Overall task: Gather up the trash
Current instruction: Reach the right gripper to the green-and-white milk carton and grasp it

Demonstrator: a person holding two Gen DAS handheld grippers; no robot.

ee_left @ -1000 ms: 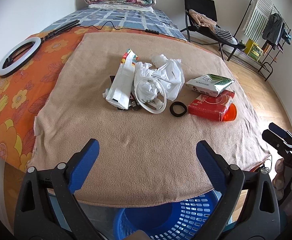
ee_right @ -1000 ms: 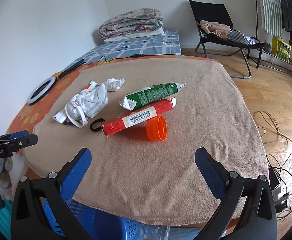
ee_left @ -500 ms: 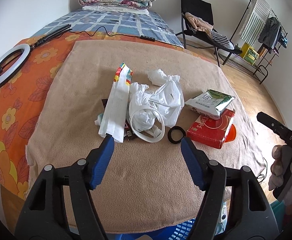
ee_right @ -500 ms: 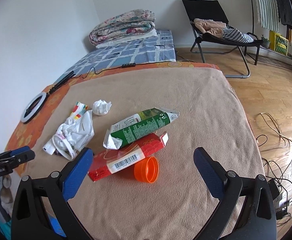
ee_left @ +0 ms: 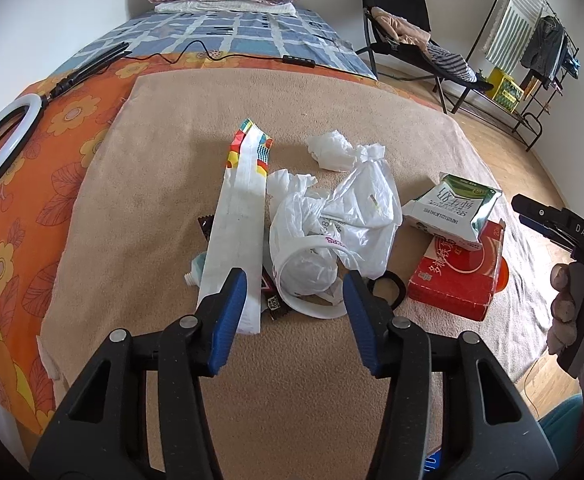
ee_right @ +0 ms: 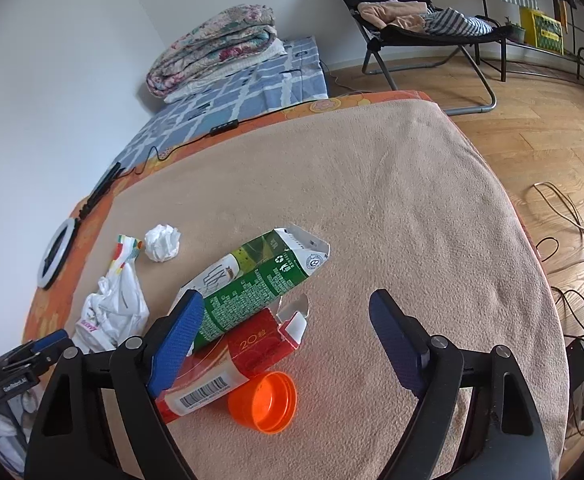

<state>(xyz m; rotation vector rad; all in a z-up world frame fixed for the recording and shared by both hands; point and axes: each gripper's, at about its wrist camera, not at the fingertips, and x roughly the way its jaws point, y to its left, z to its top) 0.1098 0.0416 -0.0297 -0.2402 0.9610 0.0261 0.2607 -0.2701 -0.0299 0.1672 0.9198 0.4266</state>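
The left tool (ee_left: 295, 294) is closing with nothing pinched yet, so it might grab only a thin bit of the white bag (ee_left: 331, 232), which could slip. The right tool (ee_right: 286, 338) is closing too, empty, and might bump the orange cup (ee_right: 263, 402) so it rolls off the bed (ee_right: 411, 208).

Near edge of tan blanket (ee_left: 292, 408) bare, easy way in from front. Far half of blanket bare too, wide open.

Left gripper (ee_left: 293, 292) jaws closing, crumpled white plastic bag (ee_left: 331, 232) in gap, no pad contact visible. Long white carton (ee_left: 238, 236) crowds left finger, black ring (ee_left: 387, 286) just beside right one.

Right gripper (ee_right: 286, 316) jaws closing; green carton (ee_right: 260, 280) on red box (ee_right: 248, 354) against left finger, orange cup (ee_right: 264, 402) below gap. Right of that, bare blanket.
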